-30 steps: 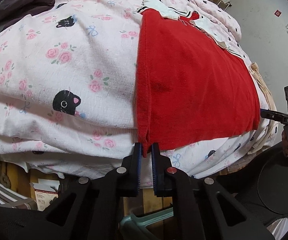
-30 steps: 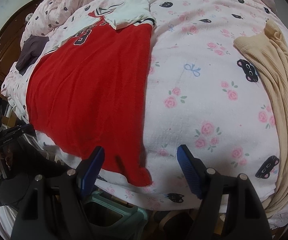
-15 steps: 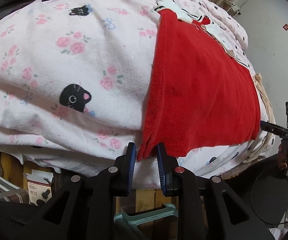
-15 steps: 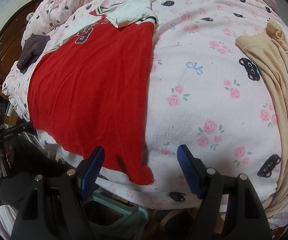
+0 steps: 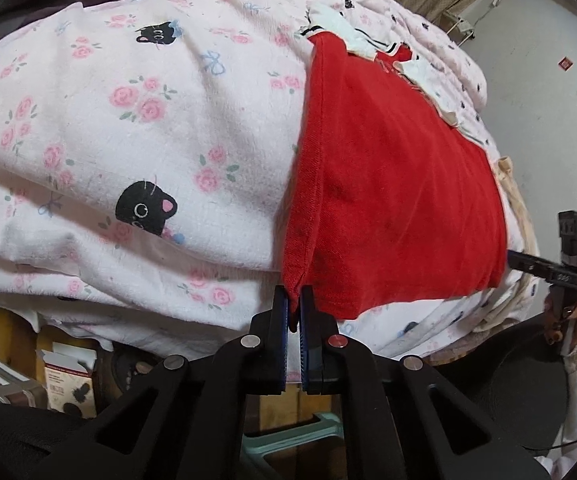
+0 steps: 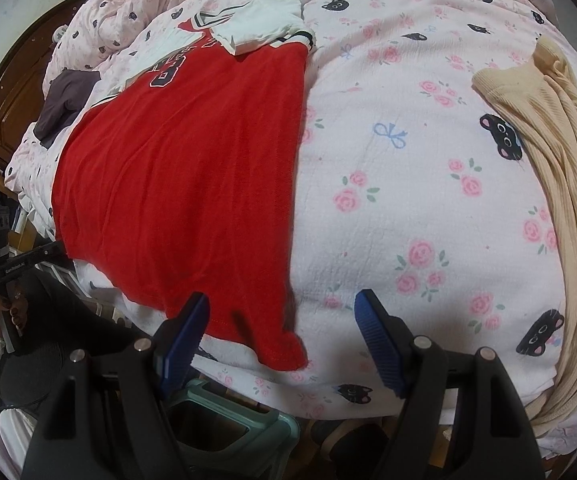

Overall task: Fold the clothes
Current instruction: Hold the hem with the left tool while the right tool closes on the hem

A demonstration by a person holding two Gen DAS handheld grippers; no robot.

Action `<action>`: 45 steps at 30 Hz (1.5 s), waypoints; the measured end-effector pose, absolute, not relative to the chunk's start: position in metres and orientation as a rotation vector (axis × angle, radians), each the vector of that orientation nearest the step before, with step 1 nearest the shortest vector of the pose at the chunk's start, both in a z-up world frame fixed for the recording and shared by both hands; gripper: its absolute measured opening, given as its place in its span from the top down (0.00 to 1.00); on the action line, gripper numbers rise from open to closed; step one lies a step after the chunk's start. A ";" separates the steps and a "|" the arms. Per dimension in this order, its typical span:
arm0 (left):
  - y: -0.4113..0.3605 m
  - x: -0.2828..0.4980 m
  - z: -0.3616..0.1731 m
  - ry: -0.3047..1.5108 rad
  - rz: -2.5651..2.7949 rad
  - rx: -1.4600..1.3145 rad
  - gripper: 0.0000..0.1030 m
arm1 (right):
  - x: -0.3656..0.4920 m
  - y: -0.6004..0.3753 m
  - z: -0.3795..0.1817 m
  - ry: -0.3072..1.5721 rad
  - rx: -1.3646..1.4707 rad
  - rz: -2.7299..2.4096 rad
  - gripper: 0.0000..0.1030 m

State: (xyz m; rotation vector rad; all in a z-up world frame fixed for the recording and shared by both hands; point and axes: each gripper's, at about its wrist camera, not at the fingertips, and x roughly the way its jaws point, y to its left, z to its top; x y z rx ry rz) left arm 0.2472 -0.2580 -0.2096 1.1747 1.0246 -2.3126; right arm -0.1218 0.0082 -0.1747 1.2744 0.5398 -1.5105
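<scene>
red shirt [image 5: 400,200] lies spread flat on the bed [image 5: 128,128], which is covered in a pink quilt printed with roses and black cat faces. its hem runs along the bed's near edge, and its white sleeves and collar point toward the far side. the left tool [image 5: 294,312] has its blue pads pinched shut on the shirt's near left hem corner, right at the bed's near edge, with the red cloth coming up from between the pads. the right tool [image 6: 282,316] stands wide open over the shirt's near right hem corner: its left pad [image 6: 186,328] sits over the red hem, its right pad [image 6: 376,340] over bare quilt, and the corner lies between them, not gripped. a beige ribbed garment [image 6: 548,184] lies along the bed's right edge, well apart from the shirt. a dark garment [image 6: 66,100] sits near the far left corner of the bed. a pale green stool [image 6: 224,420] shows below the bed's near edge. in each view the other tool's handle is seen off to the side, held by a hand [image 5: 568,320] with a white lace cuff.
</scene>
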 end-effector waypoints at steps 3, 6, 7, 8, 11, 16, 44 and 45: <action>-0.258 0.249 -0.207 1.024 -2.317 1.158 0.97 | -0.123 0.009 -0.175 0.528 1.288 -1.506 0.26; -0.259 0.255 -0.202 1.044 -2.327 1.128 0.97 | -0.127 0.010 -0.176 0.505 1.320 -1.491 0.26; -0.259 0.256 -0.199 1.052 -2.334 1.115 0.97 | -0.128 0.011 -0.176 0.497 1.330 -1.484 0.26; -0.259 0.258 -0.197 1.061 -2.341 1.101 0.97 | -0.130 0.012 -0.176 0.490 1.340 -1.478 0.26; -0.260 0.262 -0.195 1.078 -2.352 1.077 0.97 | -0.129 0.013 -0.179 0.511 1.355 -1.452 0.26; -0.262 0.259 -0.200 1.098 -2.332 1.083 0.97 | -0.116 0.012 -0.187 0.637 1.317 -1.429 0.26; -0.266 0.262 -0.198 1.113 -2.293 1.051 0.97 | -0.138 0.019 -0.218 0.409 1.483 -1.205 0.62; -0.266 0.262 -0.198 1.115 -2.293 1.050 0.97 | -0.140 0.019 -0.219 0.394 1.493 -1.198 0.62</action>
